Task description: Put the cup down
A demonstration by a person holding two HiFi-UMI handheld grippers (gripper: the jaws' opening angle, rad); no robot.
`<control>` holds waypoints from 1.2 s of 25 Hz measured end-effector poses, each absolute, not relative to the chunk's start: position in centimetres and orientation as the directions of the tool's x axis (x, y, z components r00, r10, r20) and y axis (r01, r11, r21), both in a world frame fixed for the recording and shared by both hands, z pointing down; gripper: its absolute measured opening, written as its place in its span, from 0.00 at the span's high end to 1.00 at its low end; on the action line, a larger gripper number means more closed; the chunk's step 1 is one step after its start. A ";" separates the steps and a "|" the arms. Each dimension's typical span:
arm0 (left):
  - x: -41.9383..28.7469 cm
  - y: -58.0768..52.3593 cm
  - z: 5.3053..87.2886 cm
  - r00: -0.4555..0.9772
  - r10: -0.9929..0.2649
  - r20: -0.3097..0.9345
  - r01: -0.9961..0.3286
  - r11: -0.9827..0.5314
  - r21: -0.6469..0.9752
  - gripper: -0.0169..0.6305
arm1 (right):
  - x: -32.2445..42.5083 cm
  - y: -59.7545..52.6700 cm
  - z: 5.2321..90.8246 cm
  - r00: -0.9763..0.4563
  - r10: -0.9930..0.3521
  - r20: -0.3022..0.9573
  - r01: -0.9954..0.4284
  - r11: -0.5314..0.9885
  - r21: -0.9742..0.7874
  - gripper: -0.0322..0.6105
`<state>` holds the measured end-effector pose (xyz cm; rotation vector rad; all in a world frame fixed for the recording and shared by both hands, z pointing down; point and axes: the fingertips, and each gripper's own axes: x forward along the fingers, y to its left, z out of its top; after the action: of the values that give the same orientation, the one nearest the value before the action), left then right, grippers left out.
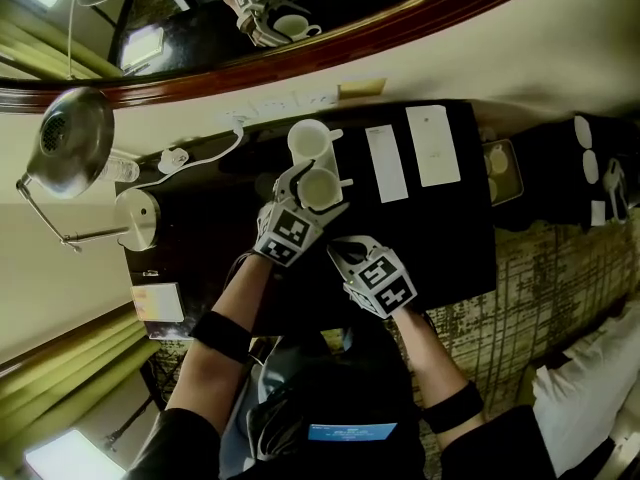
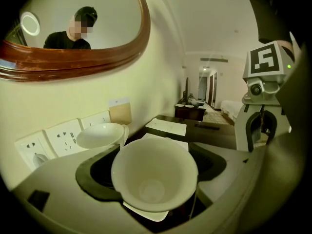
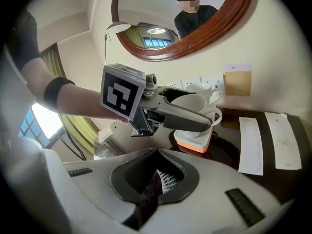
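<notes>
My left gripper is shut on a white cup over the dark desk. In the left gripper view the cup sits upright between the jaws, mouth toward the camera. The right gripper view shows the left gripper holding the cup just over a white block with an orange base; I cannot tell whether they touch. A second white cup stands just behind, near the wall. My right gripper is shut and empty, nearer the desk's front edge.
Two paper sheets lie on the desk to the right of the cups. Wall sockets and a wood-framed mirror are behind. A desk lamp stands at the left. A small tray is at the desk's right end.
</notes>
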<state>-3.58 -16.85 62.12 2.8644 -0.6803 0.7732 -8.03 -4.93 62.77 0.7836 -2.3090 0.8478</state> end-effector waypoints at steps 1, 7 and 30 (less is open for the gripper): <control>-3.6 -16.9 62.1 0.776 -0.396 0.491 -0.445 -0.895 -0.018 0.30 | -8.0 -4.9 62.8 -0.676 -0.327 0.661 -0.677 0.629 -0.381 0.95; -3.7 -17.0 62.3 0.779 -0.395 0.487 -0.453 -0.891 0.002 0.30 | -7.8 -4.6 62.9 -0.673 -0.321 0.667 -0.679 0.627 -0.383 0.95; -6.6 -14.0 54.6 0.686 -0.526 0.503 -0.540 -0.831 -0.133 0.26 | -4.2 -3.6 58.8 -0.636 -0.413 0.652 -0.724 0.611 -0.319 0.95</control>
<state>-6.57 -13.97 54.56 2.8604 -0.9050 0.8400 -4.25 -3.59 58.78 0.8956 -2.3107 0.7823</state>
